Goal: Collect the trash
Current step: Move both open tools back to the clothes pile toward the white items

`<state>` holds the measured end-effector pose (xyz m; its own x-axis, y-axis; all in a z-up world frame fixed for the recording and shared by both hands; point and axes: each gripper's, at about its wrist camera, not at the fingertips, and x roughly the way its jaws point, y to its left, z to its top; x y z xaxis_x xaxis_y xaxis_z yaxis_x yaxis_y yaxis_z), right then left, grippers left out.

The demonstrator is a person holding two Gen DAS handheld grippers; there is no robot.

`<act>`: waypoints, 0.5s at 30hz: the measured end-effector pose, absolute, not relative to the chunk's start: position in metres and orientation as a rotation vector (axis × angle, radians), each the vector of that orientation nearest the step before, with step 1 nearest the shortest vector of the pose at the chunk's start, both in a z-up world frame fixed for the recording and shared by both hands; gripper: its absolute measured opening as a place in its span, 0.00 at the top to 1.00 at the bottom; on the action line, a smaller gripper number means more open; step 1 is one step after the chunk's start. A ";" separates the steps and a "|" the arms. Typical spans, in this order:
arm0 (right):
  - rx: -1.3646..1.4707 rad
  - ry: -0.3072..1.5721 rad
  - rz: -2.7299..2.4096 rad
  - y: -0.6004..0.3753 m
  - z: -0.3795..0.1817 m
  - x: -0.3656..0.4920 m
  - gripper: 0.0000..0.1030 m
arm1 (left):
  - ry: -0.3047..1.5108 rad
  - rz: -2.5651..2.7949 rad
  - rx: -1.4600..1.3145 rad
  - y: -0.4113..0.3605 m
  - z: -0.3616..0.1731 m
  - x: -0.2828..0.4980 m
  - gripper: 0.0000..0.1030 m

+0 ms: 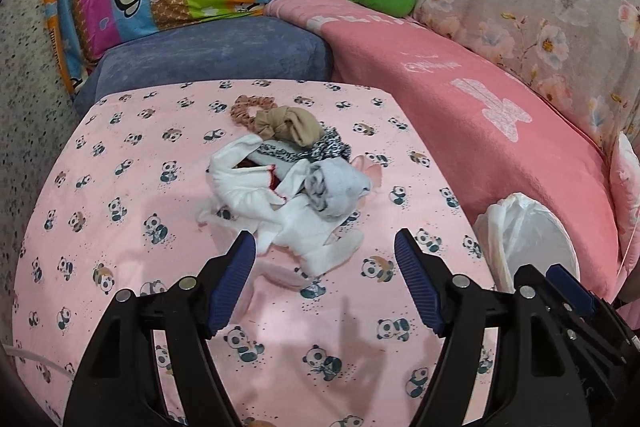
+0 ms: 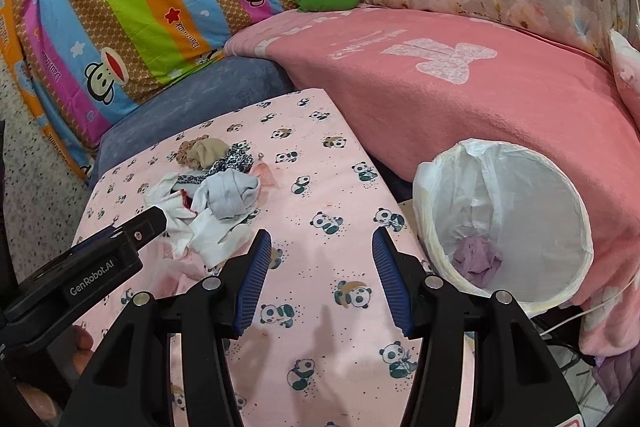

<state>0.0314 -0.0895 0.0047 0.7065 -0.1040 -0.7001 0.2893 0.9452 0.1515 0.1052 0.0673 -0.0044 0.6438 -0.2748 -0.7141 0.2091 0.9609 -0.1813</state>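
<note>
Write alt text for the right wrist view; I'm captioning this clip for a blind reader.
The open, empty right gripper hovers over a pink panda-print cloth, between a pile of socks and hair ties and a white-lined bin holding a purple scrap. The left gripper reaches toward the pile.

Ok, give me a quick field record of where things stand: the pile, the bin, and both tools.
surface: pink panda-print cloth
pile: small heap of socks and hair ties near the middle of the cloth
bin: white-lined bin to the right of the cloth, against a pink blanket
bin contents: one purple item at the bottom
left tool: open, empty, at the near edge of the pile
right tool: open, empty, over bare cloth between pile and bin
</note>
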 end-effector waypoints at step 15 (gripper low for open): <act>0.235 0.834 -0.143 -0.041 -0.023 0.067 0.48 | 0.936 -0.179 -0.129 0.127 -0.056 0.121 0.34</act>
